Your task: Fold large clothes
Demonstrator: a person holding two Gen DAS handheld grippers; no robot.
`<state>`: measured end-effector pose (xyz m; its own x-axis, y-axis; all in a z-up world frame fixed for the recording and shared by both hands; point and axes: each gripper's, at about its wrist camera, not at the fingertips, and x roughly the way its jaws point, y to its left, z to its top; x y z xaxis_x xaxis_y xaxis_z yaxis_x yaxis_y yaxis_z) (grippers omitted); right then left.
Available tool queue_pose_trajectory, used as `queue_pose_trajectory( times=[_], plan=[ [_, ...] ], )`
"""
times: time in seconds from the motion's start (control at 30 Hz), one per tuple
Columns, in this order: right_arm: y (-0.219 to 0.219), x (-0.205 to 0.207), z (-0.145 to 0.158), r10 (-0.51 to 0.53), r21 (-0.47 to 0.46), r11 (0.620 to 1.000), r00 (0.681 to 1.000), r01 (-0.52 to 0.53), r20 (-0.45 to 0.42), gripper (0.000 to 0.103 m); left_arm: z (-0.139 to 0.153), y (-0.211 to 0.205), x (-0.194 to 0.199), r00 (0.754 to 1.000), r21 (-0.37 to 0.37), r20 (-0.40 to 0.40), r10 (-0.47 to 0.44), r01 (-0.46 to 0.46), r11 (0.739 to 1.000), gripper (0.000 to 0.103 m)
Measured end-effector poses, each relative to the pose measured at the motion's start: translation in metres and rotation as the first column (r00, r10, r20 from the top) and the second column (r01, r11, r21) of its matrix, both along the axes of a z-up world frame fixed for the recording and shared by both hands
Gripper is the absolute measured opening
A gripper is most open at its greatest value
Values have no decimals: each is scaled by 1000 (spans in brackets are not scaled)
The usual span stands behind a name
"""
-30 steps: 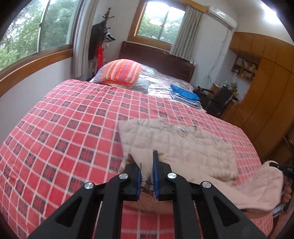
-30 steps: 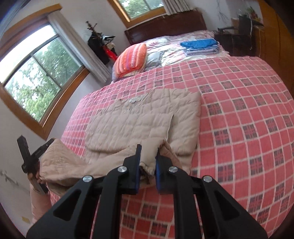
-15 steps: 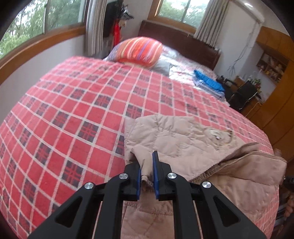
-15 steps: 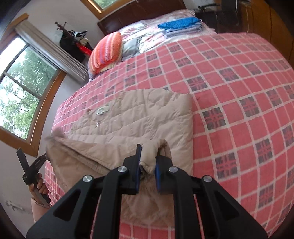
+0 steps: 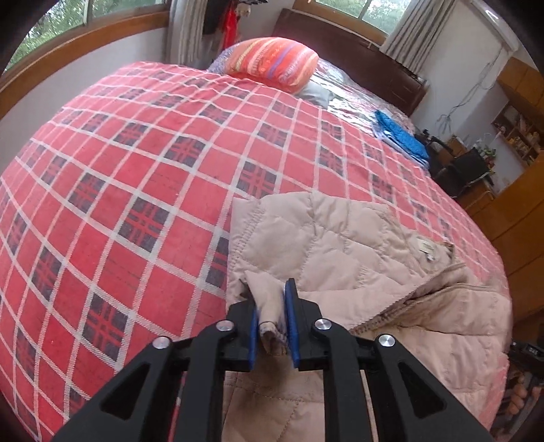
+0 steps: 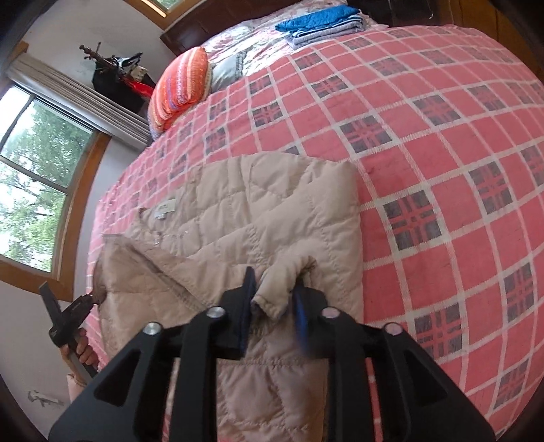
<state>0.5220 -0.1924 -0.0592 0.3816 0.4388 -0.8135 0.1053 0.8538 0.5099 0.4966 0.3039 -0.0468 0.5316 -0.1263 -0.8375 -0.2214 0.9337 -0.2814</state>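
Item: quilted beige jacket (image 5: 326, 238), padded, lying on a bed with a red checked bedspread (image 5: 142, 176), toward the foot end. The far part rests flat; the near part is lifted and doubled toward it, with a label (image 6: 165, 209) showing at the collar.

Left tool (image 5: 272, 316): blades pressed together on a bunched corner of the jacket. Right tool (image 6: 272, 299): blades stand a little apart with a gathered fold of fabric between them; the right blade is blurred, so whether it grips or only cradles cannot be told.

Handling, as judged: soft, puffy, light for its bulk. The smooth shell looks slippery and the filling springy, so a fold may creep open. Best taken at stitched hems, cuffs or corners, where layers are firm and thick; pinching mid-panel would likely catch only the outer shell.

Also present: striped orange pillow (image 5: 272, 63), folded blue cloth (image 6: 319, 18) near the headboard.
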Motion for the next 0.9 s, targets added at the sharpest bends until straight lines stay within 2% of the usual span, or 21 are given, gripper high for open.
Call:
queue_pose_trajectory(
  times=[0.03,0.07,0.1,0.17,0.3,0.4,0.5,0.63,0.7,0.73,0.8,0.83,0.87,0.9],
  plan=[
    [-4,-5,5,-1,22,1000,1000,1,8,41,4,3,-2,1000,-25,1,-9,9,1000,23],
    [-8,-10,10,-12,18,1000,1000,11,16,68,8,8,-6,1000,-59,4,-14,14,998,29],
    [-13,-16,18,-31,-9,999,999,31,40,78,10,11,-9,1000,-80,7,-12,13,997,32],
    [-19,-26,32,-24,-38,999,997,27,76,78,23,24,-23,999,-94,41,16,-12,996,48],
    [-24,-48,46,-3,-42,999,993,8,119,78,34,35,-47,996,-61,87,-1,6,998,51],
    [-13,-51,37,31,-79,997,994,-23,105,78,24,34,-57,996,-11,84,-23,24,1000,59],
    [2,-42,19,49,-105,994,996,-41,69,73,6,28,-55,998,42,46,-41,39,998,59],
    [16,-26,0,62,-114,992,997,-57,42,68,-8,23,-48,998,29,30,-47,46,999,59],
    [25,-18,-10,67,-121,991,997,-64,24,58,-10,16,-40,998,19,35,-60,60,998,59],
    [28,-15,-13,67,-126,990,998,-64,19,48,-10,11,-37,997,27,33,-65,64,998,59],
    [34,-13,-18,71,-169,983,997,-67,15,36,-11,2,-31,997,57,35,-64,61,996,58],
    [36,-15,-17,75,-181,981,997,-70,22,25,-11,-2,-31,997,67,36,-63,60,996,53],
    [36,-17,-16,80,-184,980,996,-73,29,18,-11,-6,-32,997,76,37,-67,64,995,36],
    [35,-21,-13,82,-180,981,996,-74,40,16,-10,-12,-33,996,86,36,-79,75,993,30]
  ],
)
